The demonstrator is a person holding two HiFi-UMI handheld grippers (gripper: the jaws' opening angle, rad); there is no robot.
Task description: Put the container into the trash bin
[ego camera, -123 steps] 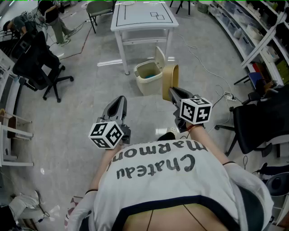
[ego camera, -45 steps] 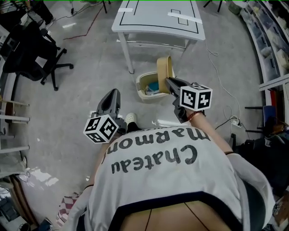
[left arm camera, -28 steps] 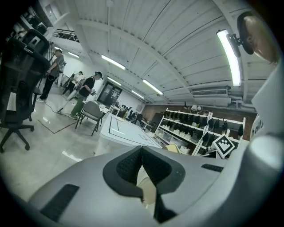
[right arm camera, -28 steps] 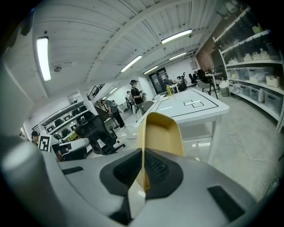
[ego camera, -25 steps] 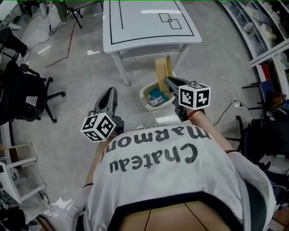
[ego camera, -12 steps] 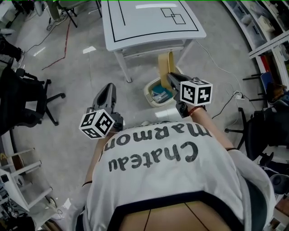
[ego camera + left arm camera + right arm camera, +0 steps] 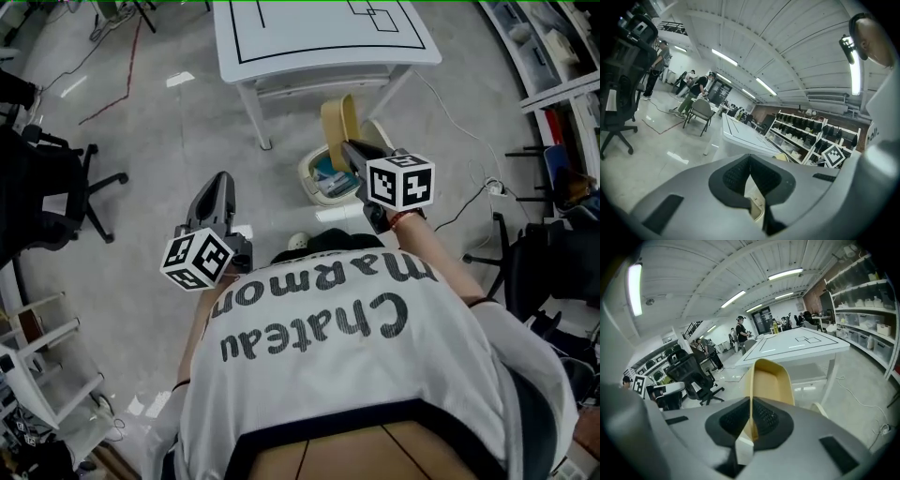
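Black left gripper (image 7: 222, 180) sits at 9 o'clock of the right one, jaws together with nothing between them. Black right gripper (image 7: 347, 147) has its jaws clamped on the side wall of the tan oblong plastic container (image 7: 336, 120). The container stands on edge, its long axis running out from the jaws toward 12 o'clock and its hollow side facing 3 o'clock. It hangs above the open cream trash bin (image 7: 304, 177). The white table (image 7: 319, 47) is at 12 o'clock beyond.

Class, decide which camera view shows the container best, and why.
The right gripper view: the container fills the centre, clamped in the right tool. The head view shows it small near the bin; the left gripper view shows it not clearly.
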